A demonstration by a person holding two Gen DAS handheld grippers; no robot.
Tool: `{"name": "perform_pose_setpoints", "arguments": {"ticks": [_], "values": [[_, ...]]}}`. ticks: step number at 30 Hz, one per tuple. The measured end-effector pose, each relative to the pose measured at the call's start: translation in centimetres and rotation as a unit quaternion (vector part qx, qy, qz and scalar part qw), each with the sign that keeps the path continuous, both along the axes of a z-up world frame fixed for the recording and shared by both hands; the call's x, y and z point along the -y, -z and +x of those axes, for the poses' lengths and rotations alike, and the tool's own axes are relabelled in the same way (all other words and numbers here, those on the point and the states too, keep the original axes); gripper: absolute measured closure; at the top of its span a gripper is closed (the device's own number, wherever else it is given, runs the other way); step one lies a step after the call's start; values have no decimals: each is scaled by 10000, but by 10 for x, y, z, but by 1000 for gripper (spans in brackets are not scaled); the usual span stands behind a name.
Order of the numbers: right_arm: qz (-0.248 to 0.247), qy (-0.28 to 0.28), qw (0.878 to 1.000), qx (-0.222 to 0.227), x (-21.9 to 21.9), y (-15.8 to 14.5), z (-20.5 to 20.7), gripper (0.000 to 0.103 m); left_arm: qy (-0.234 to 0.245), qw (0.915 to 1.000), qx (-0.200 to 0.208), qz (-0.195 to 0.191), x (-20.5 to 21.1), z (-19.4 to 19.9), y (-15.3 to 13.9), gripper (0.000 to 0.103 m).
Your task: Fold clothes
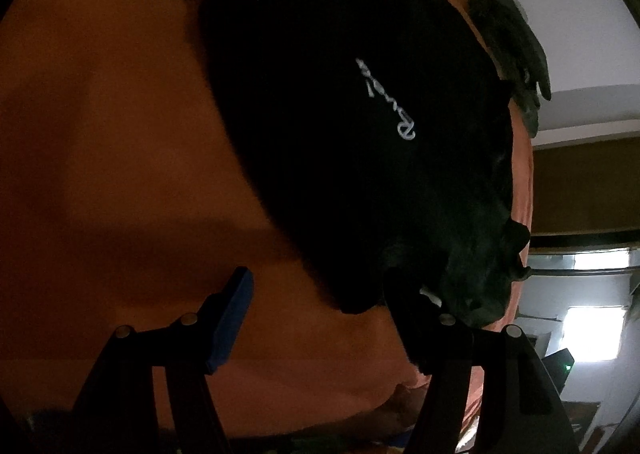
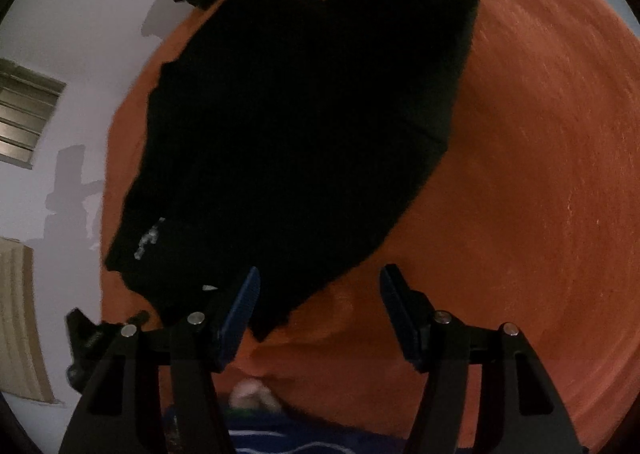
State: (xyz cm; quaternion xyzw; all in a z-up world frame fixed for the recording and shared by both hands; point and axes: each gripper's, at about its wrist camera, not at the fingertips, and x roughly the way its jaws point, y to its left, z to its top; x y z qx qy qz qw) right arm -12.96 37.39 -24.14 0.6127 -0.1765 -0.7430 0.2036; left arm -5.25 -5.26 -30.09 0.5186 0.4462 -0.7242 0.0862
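Jaws of both grippers stand apart, holding nothing. Ahead of them the black garment [image 2: 304, 126] lies spread on the orange surface [image 2: 540, 174]; the right gripper [image 2: 318, 290] straddles its near edge, the left gripper [image 1: 316, 290] hovers beside its corner.

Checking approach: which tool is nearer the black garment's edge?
Left. The left tool overlaps the black garment hem; the right tool straddles its corner.

Black garment spread on an orange bedsheet

The right gripper [image 2: 318, 304] hangs with blue-padded jaws apart above the crumpled black cloth garment [image 2: 296, 126], its near hem between them, on the orange fabric sheet [image 2: 540, 174].
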Motion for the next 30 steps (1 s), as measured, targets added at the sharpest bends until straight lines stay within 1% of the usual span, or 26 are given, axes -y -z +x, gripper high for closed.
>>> {"name": "perform_pose_setpoints", "arguments": {"ticks": [3,6,12,17,24,27,30], "values": [[-84,8,10000,2,0,-1,-2,41,-144,9998,27,121,9,-1,6,34],[-76,-62,9999,-29,3,0,0,41,-231,9993,78,273,7,5,10,34],[-105,-82,9997,184,7,12,0,41,-202,9996,43,201,4,-4,8,34],[-149,-47,9998,157,6,10,-1,41,-351,9987,46,364,8,-7,11,34],[-300,-56,9992,254,1,18,-4,41,-230,9991,72,337,3,-11,12,34],[-371,-139,9987,326,5,22,-4,41,-227,9991,87,346,4,-11,14,34],[-453,-380,9974,401,16,26,-1,41,-259,9988,105,397,7,-9,17,34]]}}
